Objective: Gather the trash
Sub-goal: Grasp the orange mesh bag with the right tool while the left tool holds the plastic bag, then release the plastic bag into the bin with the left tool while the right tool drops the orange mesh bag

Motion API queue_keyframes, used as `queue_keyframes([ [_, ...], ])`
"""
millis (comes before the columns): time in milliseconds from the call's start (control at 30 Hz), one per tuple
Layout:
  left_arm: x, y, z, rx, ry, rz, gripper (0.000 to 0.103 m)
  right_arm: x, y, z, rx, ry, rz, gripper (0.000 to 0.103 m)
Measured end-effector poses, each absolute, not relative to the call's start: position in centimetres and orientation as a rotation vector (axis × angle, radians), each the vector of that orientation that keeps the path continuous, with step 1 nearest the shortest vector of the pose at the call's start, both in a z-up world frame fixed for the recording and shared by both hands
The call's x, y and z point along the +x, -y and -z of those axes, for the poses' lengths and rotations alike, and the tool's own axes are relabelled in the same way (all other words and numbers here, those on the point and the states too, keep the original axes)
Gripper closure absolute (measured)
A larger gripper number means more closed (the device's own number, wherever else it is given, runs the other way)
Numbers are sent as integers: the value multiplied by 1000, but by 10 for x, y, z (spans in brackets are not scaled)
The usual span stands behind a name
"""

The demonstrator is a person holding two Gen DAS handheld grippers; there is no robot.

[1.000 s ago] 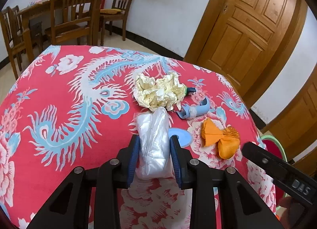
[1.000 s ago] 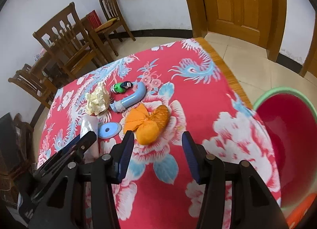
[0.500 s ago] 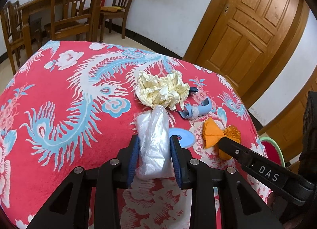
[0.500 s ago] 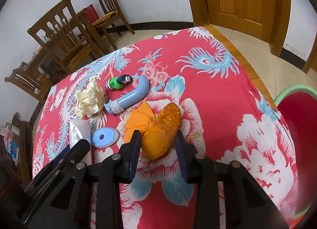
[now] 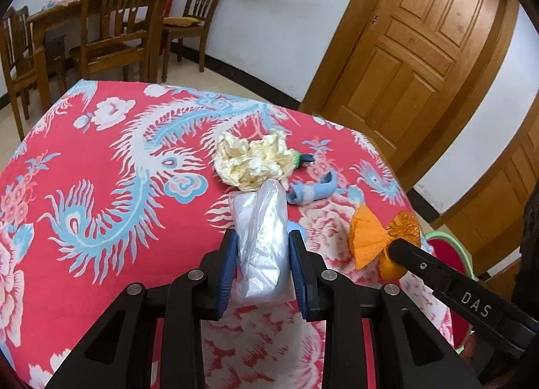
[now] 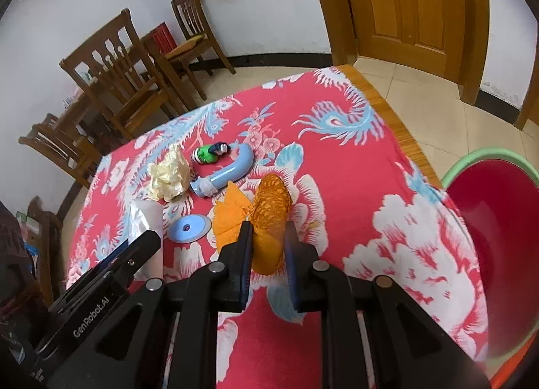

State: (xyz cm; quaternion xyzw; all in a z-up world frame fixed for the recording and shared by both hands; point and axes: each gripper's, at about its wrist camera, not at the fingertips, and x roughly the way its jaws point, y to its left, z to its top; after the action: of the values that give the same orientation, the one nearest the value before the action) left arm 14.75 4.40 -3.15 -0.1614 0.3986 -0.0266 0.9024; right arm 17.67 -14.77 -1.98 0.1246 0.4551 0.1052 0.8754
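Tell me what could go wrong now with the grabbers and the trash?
1. The right gripper is closing on the orange wrapper. It is soft and crumpled, so it might slip out on the way to the red basin.
2. The left gripper pinches the clear plastic bag; its loose end could drag the crumpled yellow paper lying right beside it.

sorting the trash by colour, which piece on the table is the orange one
The orange paper wrapper, fanned out on one side, lying between the right gripper jaws as they close. The others are a cream crumpled paper, a clear plastic bag and a blue disc.
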Motion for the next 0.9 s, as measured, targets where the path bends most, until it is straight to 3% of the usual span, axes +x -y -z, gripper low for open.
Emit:
queue_keyframes([
  [900,113,35,-17,-239,-793,221,72,92,273,-18,430,-813,-48,83],
])
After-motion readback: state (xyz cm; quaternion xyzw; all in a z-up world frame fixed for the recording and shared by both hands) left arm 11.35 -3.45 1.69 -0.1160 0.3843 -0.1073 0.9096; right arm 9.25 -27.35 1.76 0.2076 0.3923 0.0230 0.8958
